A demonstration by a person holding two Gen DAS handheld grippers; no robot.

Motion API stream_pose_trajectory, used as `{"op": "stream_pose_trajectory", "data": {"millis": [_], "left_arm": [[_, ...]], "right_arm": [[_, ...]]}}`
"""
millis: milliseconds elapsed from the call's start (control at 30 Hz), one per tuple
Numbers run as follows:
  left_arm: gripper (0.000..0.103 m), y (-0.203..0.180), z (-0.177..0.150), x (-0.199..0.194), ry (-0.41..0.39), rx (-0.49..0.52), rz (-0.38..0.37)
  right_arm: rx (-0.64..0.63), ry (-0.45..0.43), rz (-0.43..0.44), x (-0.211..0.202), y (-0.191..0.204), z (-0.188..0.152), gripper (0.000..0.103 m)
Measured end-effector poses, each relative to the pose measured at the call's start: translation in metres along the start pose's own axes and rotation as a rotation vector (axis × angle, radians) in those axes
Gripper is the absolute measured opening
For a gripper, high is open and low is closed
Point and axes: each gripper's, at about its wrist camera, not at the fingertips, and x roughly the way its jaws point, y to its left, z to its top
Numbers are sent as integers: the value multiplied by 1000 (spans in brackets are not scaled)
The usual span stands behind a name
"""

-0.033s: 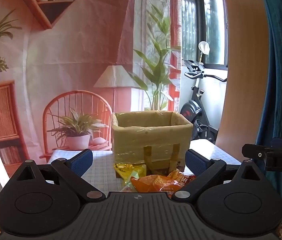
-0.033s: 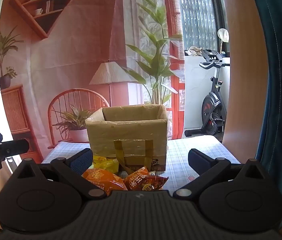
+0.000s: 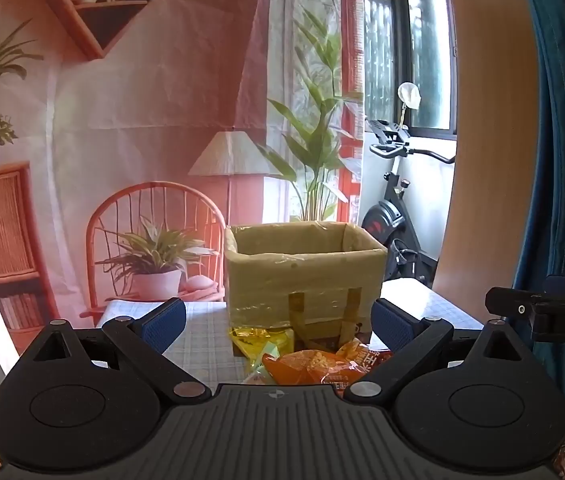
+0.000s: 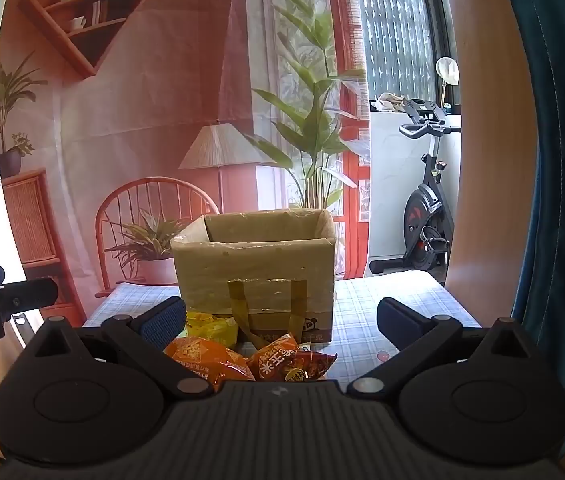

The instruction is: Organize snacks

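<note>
Open cardboard box (image 3: 302, 276) at the surface's (image 4: 382, 300) far edge, contents hidden.
Snack packets (image 4: 250, 356) lie before it; left tongs (image 3: 278, 316) and right tongs (image 4: 280, 314) hover level, spread, gripping nothing.

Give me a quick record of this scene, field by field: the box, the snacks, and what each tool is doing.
box: open cardboard box, taped, on the checked tablecloth
snacks: orange packet, red packet and yellow packet lying in front of the box
snacks in box: cannot tell
left tool: open, holding nothing
right tool: open, holding nothing
</note>
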Motion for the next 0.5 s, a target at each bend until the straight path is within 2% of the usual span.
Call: {"op": "stream_pose_trajectory", "data": {"millis": [500], "left_arm": [[100,4,2,-3,-13,-13,-8]], "right_arm": [[-3,2,-2,0,0,0,103]]}}
